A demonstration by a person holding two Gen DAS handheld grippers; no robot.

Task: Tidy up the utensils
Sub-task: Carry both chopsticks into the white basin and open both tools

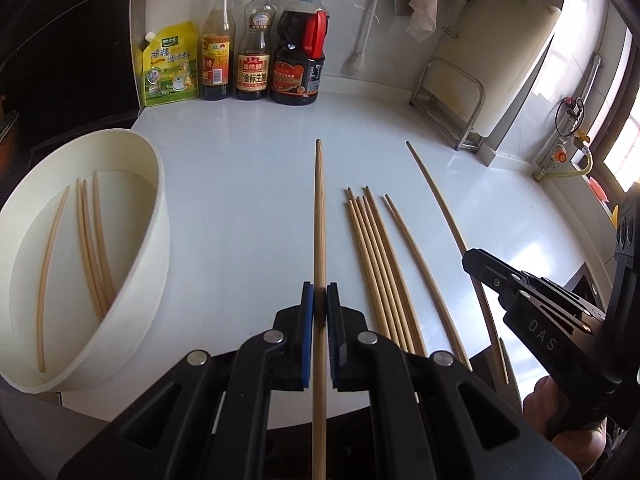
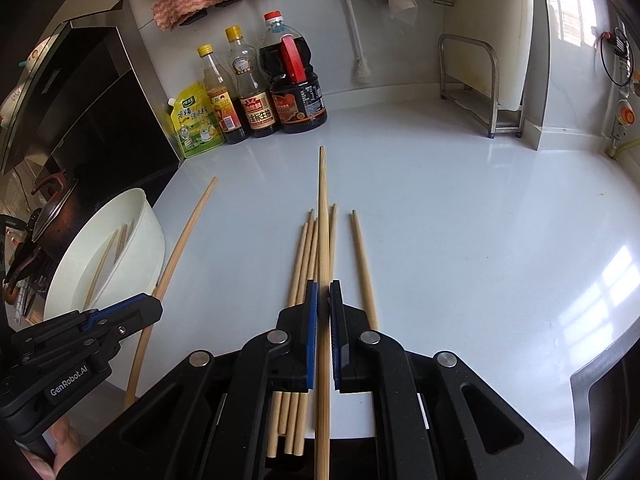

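My left gripper [image 1: 320, 300] is shut on a wooden chopstick [image 1: 319, 216] that points forward above the white counter. My right gripper [image 2: 323, 298] is shut on another chopstick [image 2: 323, 216], held over a pile of several chopsticks [image 2: 304, 256] lying on the counter. That pile also shows in the left wrist view [image 1: 376, 264], to the right of my left gripper. A white tub [image 1: 132, 184] stands at the left with several chopsticks [image 1: 94, 240] inside. The right gripper shows in the left wrist view [image 1: 472, 260], with its chopstick [image 1: 436, 196].
Three sauce bottles [image 1: 256, 40] and a yellow pouch [image 1: 170, 66] stand at the back wall. A metal rack [image 1: 452, 100] with a white cutting board stands at the back right. A dark stove and pot [image 2: 52, 216] lie left of the tub.
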